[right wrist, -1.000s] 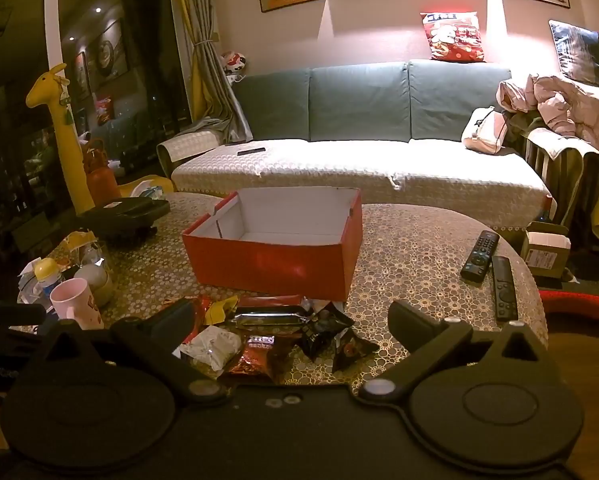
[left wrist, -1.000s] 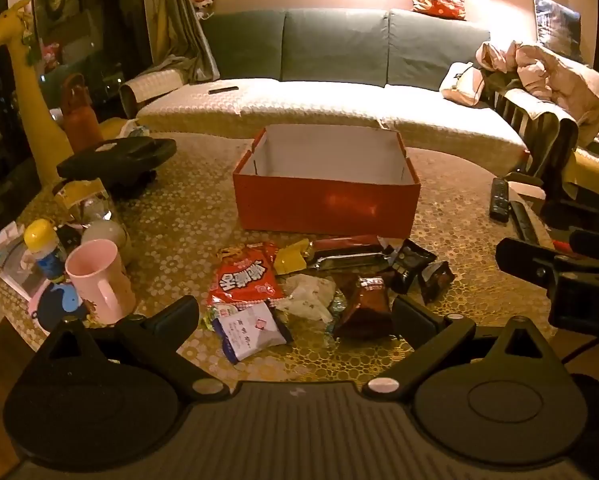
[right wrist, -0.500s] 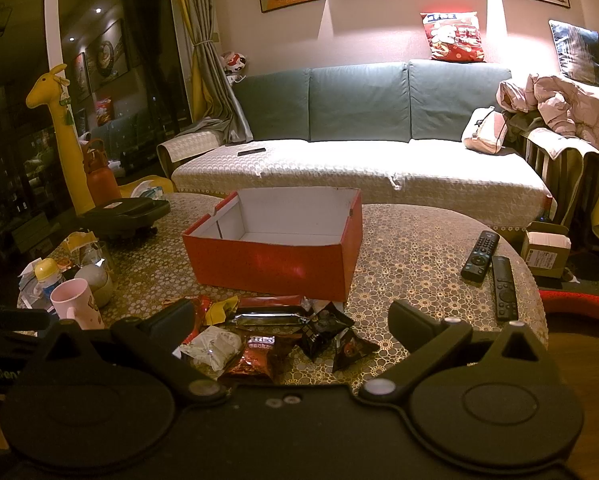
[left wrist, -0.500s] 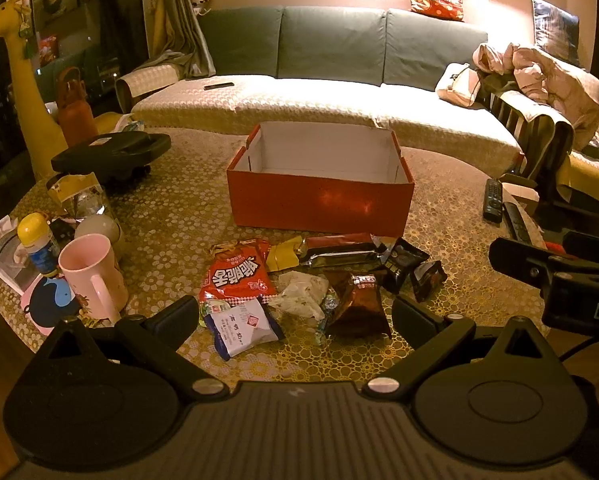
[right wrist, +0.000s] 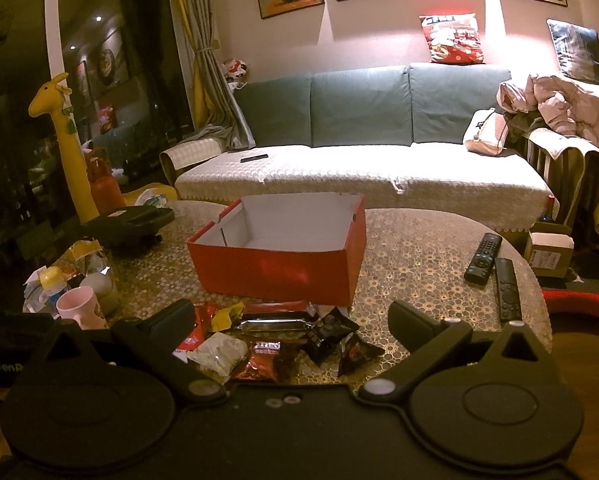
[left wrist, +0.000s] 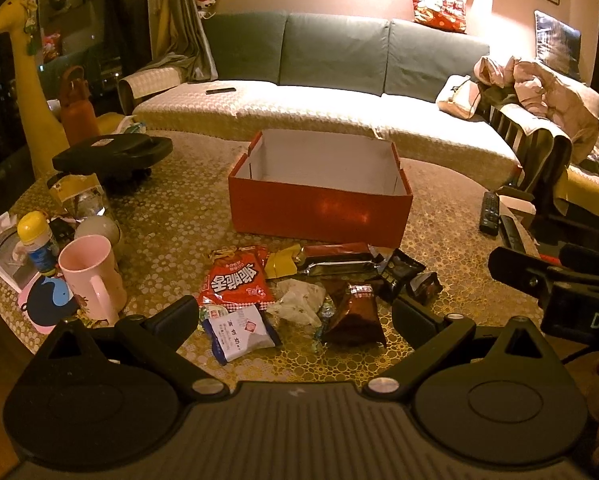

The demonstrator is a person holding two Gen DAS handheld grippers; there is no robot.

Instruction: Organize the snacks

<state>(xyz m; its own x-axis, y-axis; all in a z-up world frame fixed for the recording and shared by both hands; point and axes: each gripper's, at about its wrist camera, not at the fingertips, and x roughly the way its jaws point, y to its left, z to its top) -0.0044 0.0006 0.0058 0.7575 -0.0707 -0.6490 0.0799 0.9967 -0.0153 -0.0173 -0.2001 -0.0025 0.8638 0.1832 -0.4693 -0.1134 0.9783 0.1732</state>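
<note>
Left wrist view: left tool [left wrist: 295, 308] spread wide and empty above the snack packets [left wrist: 315, 284], heaped on the bench [left wrist: 171, 216] before the empty red box [left wrist: 319, 210]. Right tool [right wrist: 291, 320] likewise. Packets judged light, crinkly, slippery; pinch a sealed edge.

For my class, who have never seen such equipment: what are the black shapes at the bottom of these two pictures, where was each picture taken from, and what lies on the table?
A person holds two tools, each with two black fingers and a camera looking along them. One picture comes from the left hand-held gripper, the other from the right hand-held gripper. Both are open and hold nothing. On the patterned table stands an open red box, seemingly empty. In front of it lies a heap of snack packets. A pink mug stands to the left, two remote controls to the right.
</note>
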